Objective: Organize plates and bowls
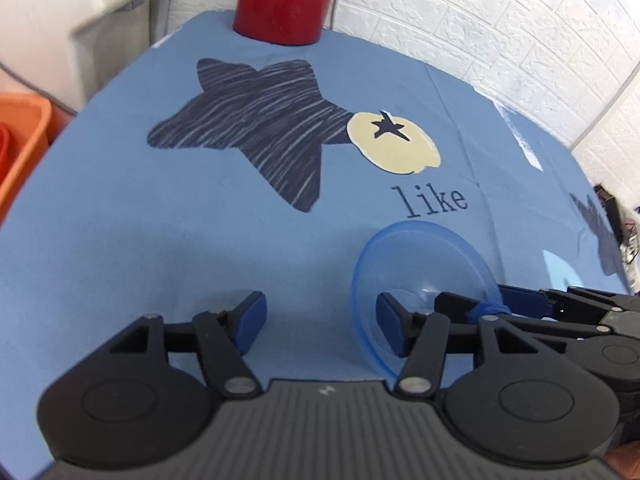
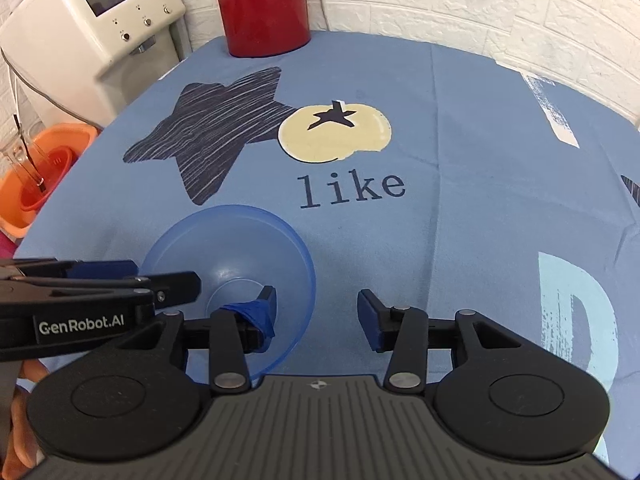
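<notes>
Writing, legible: "like" [image 2: 352, 191] printed in dark serif lettering on the blue tablecloth [image 2: 460, 216], just below a cream tomato motif [image 2: 334, 133] carrying a small dark star. "GenRobot.AI" in white on the black side of the left gripper, read in the right wrist view. Partial "vimoo…" on the cream appliance [image 2: 94, 20] at far left, beside its dark screen; remainder cut by the frame edge. Large pale-blue letter shape [image 2: 576, 320] on the cloth at right, identity unclear.

Bowl [image 2: 240, 256]: translucent blue, round, no long axis. Tilted rather than flat, opening facing up and towards the cameras, base ring visible through the wall. Located near the table's front, just below and left of "like", overlapping the tip of the large dark scribbled star [image 2: 208, 132].

Right gripper [image 2: 316, 312]: jaws spread wide. Left finger, wrapped in blue tape, inside the bowl; right finger outside it, over bare cloth; near rim of the bowl between the two. Contact with the wall cannot be judged.

Left gripper [image 1: 320, 316]: jaws spread wide. One blue pad seen behind the bowl's translucent wall, the other over bare cloth. Nothing clamped. Entering the right wrist view from the left, close beside the bowl's rim.

Other items: red cylindrical vessel [image 2: 262, 8] at the table's far edge; orange basin [image 2: 38, 176] off the left edge; white brick-pattern wall [image 2: 480, 4] behind.
</notes>
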